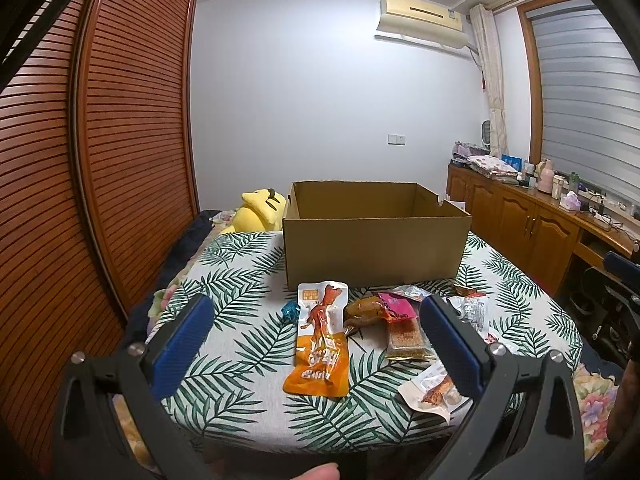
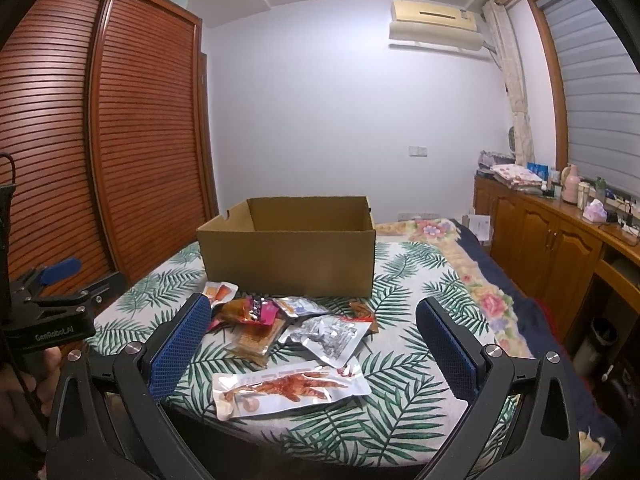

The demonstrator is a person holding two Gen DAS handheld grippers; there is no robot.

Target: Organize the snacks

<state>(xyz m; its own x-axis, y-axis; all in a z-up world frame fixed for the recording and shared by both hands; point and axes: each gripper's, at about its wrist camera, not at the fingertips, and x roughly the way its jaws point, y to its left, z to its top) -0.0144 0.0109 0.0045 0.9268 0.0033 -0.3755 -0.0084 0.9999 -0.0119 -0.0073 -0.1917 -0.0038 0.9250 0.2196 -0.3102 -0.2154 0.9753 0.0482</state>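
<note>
An open cardboard box [image 1: 376, 248] [image 2: 288, 256] stands at the back of a leaf-patterned table [image 1: 240, 344] [image 2: 400, 412]. Snack packets lie in front of it: an orange packet [image 1: 320, 344], a clear chicken-feet packet [image 2: 292, 390] [image 1: 434, 392], a silver packet [image 2: 328, 334] [image 1: 470, 310], a pink packet [image 1: 394, 306] [image 2: 260, 308] and a cracker bar [image 1: 406, 340] [image 2: 256, 338]. My left gripper [image 1: 316, 340] is open, hovering near the orange packet. My right gripper [image 2: 314, 344] is open above the pile, holding nothing.
A yellow plush toy [image 1: 260, 210] lies left of the box. A slatted wooden wardrobe [image 1: 100, 140] fills the left side. Wooden cabinets [image 2: 552, 248] with clutter run along the right wall. A floral blanket [image 2: 480, 280] covers the bed beyond the table.
</note>
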